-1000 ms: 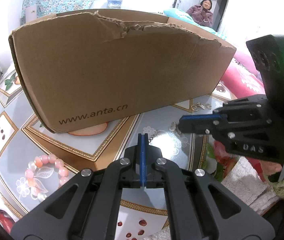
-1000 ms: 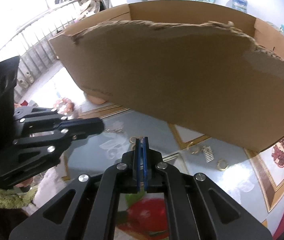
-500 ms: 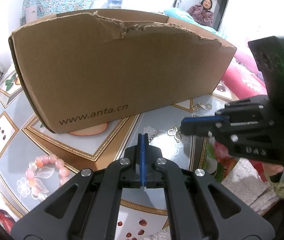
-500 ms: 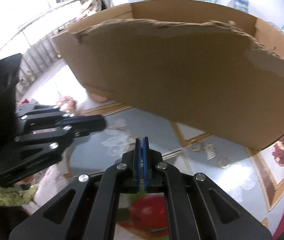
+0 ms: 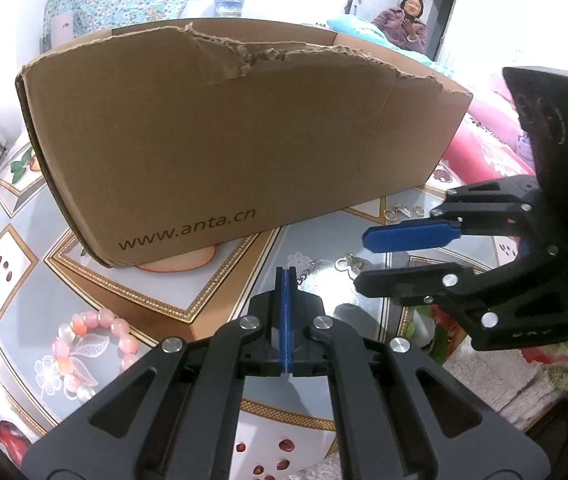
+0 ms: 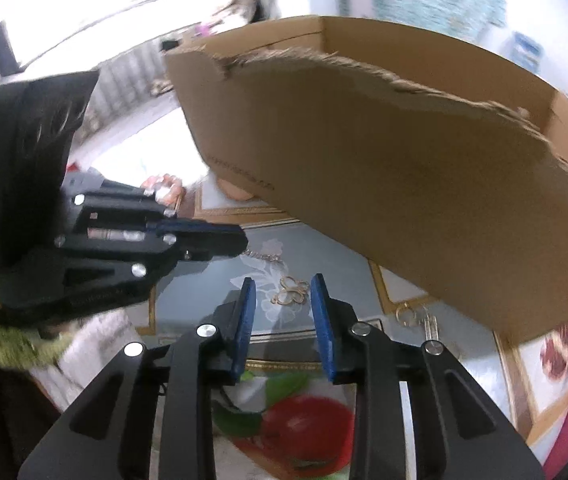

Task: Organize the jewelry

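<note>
Landmark: torn brown cardboard box (image 5: pixel 243 136) printed "www.anta.cn", standing on the glass-topped patterned bench (image 5: pixel 15 216).

Left of the box's near corner: pink-and-white bead bracelet (image 5: pixel 91 354), lying flat on the bench, untouched.

In front of the box, centre: left gripper (image 5: pixel 286 280), fingers clenched blade to blade, nothing between them, hovering unchanged over the last second.

In front of the box, just right of centre: small gold butterfly-shaped clasp on a fine chain (image 6: pixel 292 290), flat on the glass.

Right gripper (image 6: pixel 281 300): blue-padded fingers had just been opening from fully closed; released, straddling the clasp from above, not pressing it.

By the box's right end: small gold rings and a silver charm (image 6: pixel 416 316).

Judgement: the parted fingers suggested a pick-up of the clasp was starting; nothing was boxed yet as far as could be seen.
</note>
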Available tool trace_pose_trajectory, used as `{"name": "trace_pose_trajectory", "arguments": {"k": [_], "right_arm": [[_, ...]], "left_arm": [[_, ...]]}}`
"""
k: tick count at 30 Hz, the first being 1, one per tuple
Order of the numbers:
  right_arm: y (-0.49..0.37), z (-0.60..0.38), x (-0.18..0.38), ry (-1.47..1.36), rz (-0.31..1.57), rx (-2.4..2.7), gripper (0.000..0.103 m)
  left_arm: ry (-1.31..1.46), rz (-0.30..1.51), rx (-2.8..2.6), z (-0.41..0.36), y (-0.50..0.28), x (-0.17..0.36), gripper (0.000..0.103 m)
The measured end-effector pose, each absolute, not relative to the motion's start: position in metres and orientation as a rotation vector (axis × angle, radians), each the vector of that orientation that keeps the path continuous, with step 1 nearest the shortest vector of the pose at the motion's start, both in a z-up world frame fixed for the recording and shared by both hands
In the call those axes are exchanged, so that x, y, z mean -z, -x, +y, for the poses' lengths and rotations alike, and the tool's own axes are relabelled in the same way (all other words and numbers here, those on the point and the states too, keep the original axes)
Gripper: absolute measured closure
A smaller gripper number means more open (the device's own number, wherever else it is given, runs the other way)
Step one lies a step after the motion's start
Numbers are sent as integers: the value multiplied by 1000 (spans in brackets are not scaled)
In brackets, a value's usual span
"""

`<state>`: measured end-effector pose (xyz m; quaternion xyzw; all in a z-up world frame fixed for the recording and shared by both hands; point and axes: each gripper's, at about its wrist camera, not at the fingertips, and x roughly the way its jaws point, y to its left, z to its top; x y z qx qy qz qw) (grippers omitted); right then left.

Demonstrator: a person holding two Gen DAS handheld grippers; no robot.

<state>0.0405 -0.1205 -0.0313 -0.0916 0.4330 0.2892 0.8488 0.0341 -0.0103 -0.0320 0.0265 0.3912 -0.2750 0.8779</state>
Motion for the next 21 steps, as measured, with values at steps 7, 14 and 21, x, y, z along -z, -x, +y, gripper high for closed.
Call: {"name": "trace_pose_trajectory", "arguments": {"k": [7,14,21], "right_arm": [[-62,-123,36,285,931,-790,75],[-80,-122,39,251,947,-843,93],[-76,-123,41,206,936,-825,98]], "left_arm": [[-60,816,577,-11,-35,32,103],[-58,815,583,-11,-36,32,103],[-67,817,586,-12,-35,31,103]]}}
